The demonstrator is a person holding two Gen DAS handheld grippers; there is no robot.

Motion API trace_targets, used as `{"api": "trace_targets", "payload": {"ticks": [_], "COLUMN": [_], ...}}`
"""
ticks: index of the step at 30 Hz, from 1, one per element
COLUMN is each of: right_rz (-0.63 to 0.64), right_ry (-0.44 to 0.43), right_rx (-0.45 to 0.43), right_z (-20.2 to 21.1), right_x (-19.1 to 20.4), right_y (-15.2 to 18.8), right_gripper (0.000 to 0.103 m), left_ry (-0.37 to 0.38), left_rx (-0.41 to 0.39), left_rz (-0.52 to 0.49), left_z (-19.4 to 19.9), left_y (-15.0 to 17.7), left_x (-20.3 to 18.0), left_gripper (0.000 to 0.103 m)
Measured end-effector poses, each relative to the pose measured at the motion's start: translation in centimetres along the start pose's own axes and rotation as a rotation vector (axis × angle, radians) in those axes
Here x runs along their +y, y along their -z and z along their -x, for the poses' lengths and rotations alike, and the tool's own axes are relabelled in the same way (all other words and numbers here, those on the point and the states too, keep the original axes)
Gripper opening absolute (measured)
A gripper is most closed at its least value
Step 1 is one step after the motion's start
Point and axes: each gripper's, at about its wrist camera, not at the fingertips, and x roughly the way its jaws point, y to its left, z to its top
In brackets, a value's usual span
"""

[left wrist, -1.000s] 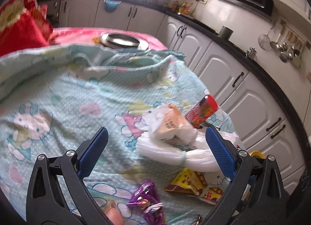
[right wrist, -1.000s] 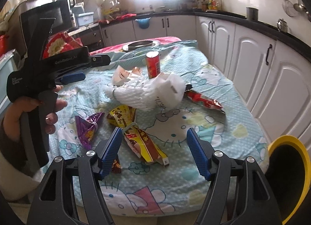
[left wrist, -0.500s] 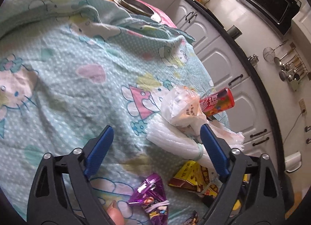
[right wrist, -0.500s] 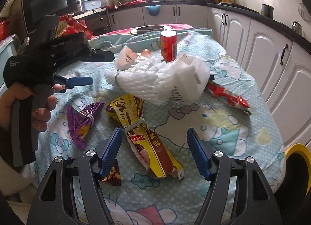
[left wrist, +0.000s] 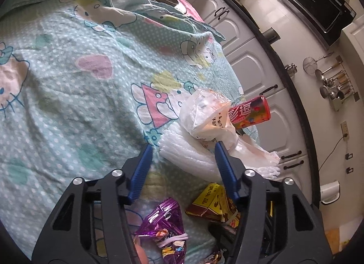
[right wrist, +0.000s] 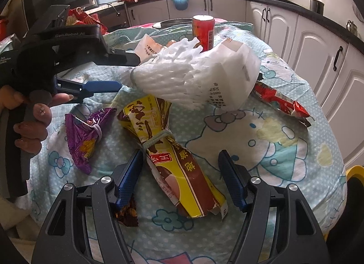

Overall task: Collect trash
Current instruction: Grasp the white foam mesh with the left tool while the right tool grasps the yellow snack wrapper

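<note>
- The left tongs are held spread, with the blue pads on either side of the near end of the white foam net; nothing is pinched between them.
- In the right wrist view the left tongs are seen side-on, gripped in a hand, with the tips at the knotted end of the foam net.
- The right tongs are spread, straddling the yellow-and-brown snack wrapper; whether the pads touch it cannot be told.
- The wrapper lies flat on the bench cloth. Its long axis runs from the far left to the near right, with the torn open end towards the camera and a cord tied round its middle.
- A purple wrapper lies just left of it, also tied at the waist, with its long axis roughly parallel.
- The foam net is set across the bench, with its long axis left to right, resting against a white paper bag.
- A red can stands upright behind the net.
- A red wrapper lies to the right, with its long axis running from under the paper bag towards the near right.
- A crumpled white plastic bag lies beyond the net, beside the can.
- A small brown wrapper lies under the left pad of the right tongs.
</note>
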Motion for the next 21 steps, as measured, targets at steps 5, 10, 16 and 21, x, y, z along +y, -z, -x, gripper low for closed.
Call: {"api": "trace_targets", "payload": {"ticks": [5,10,16,21], "right_rz": [0.005,0.006,-0.008,-0.032], "right_ry": [0.002,-0.005,-0.010,-0.020], "right_rx": [-0.005,-0.007,-0.011,-0.023], "right_z": [0.0,0.4,0.8,1.5], "right_x": [0.3,0.4,0.3,0.0], "right_y": [0.3,0.6,1.0,1.3], "right_gripper": [0.058,0.050,0.048,0.042], "left_ry": [0.018,0.036,0.047,0.060], "left_rx": [0.011,0.018,0.020,0.006], "left_rz": [0.013,0.007,-0.020,-0.062], "left_z": [0.2,0.5,1.4,2.6], "left_y": [-0.1,-0.3,-0.2,0.0], "left_x": [0.1,-0.1,-0.6,-1.5], "left_gripper": [0.037,0.017,0.007,0.006]}}
